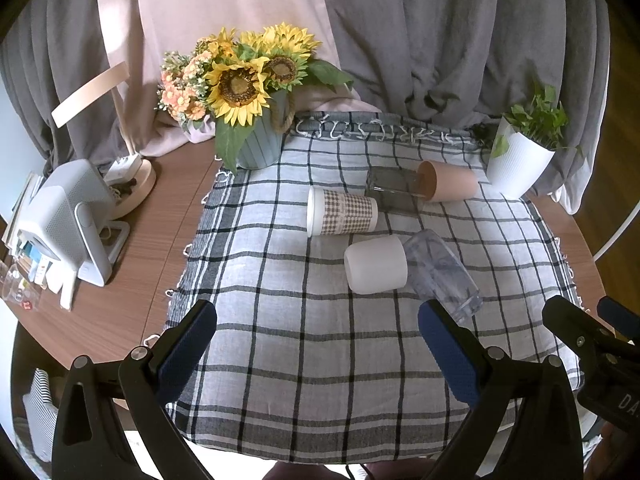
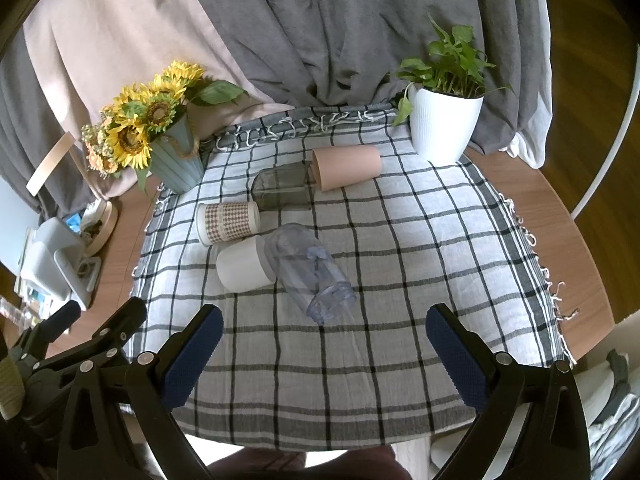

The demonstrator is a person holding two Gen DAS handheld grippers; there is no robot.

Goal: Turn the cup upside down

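Holding both the left hand-held gripper (image 1: 318,344) and right hand-held gripper (image 2: 324,350) released over the surface's near edge, I judge the clear cup (image 2: 310,270), lying mid-cloth, light, slippery, maybe brittle; grip its midbody. Behind lie the white cup (image 2: 244,264) and checked cup (image 2: 228,222)

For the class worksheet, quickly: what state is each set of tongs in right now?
Left tongs: open, holding nothing.
Right tongs: open, holding nothing.
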